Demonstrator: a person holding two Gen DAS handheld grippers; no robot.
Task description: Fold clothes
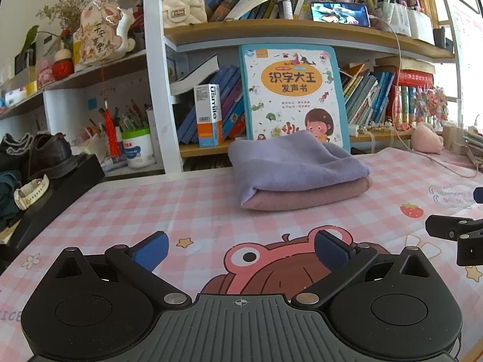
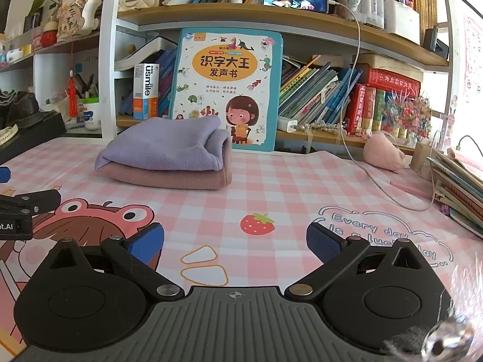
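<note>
A folded lilac cloth point(image 1: 289, 163) lies on top of a folded dusty-pink cloth point(image 1: 314, 196), stacked at the back of the pink checked table mat point(image 1: 187, 208). The same lilac cloth point(image 2: 169, 147) and pink cloth point(image 2: 169, 178) show left of centre in the right wrist view. My left gripper point(image 1: 241, 249) is open, low over the mat, well in front of the stack, holding nothing. My right gripper point(image 2: 235, 241) is also open with nothing in it, to the right of the stack and nearer the front. Each gripper's black body shows at the edge of the other's view.
A big children's book point(image 1: 294, 93) leans on the bookshelf right behind the stack. A black box point(image 1: 57, 193) with shoes and a watch sits at the left. At the right lie a white cable point(image 2: 389, 193), a pink plush point(image 2: 383, 154) and a pile of books point(image 2: 459, 187).
</note>
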